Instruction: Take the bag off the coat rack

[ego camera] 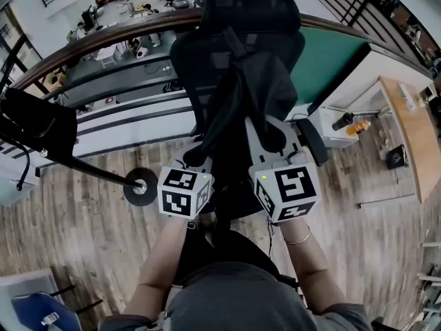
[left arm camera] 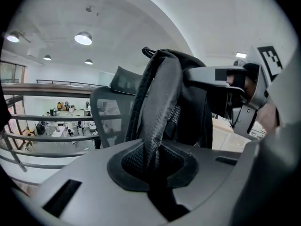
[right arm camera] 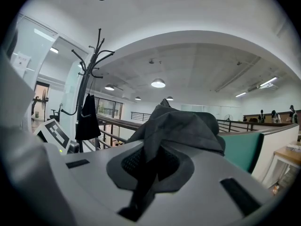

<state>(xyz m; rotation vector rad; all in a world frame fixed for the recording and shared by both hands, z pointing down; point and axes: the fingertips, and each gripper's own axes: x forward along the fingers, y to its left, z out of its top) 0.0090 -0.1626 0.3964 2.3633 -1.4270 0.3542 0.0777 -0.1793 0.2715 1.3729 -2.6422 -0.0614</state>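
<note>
The black fabric backpack [ego camera: 241,95] is off the rack and held up between the two grippers, directly in front of the person and just before the back of a black mesh office chair [ego camera: 255,12]. In the head view its long axis runs straight away from the person, from the grippers toward the chair. In the left gripper view it stands tall, its top end pointing up toward the ceiling. Whether it touches the chair I cannot tell.

The left gripper [left arm camera: 153,161] is clenched on a padded, mesh-lined shoulder strap [left arm camera: 157,112] that rises upright out of its jaws. The right gripper [right arm camera: 148,168] is clamped on a fold of the backpack's dark cloth, which bunches above its jaws. The two grippers sit side by side, close together.

Well off to the person's left stands the black metal coat rack [ego camera: 103,174] on a round base, tilted across the wood-plank floor [ego camera: 83,233] in the head view. A black hanging item [right arm camera: 88,117] is on one of its hooks. Right of the chair runs a green partition panel [ego camera: 331,61].
</note>
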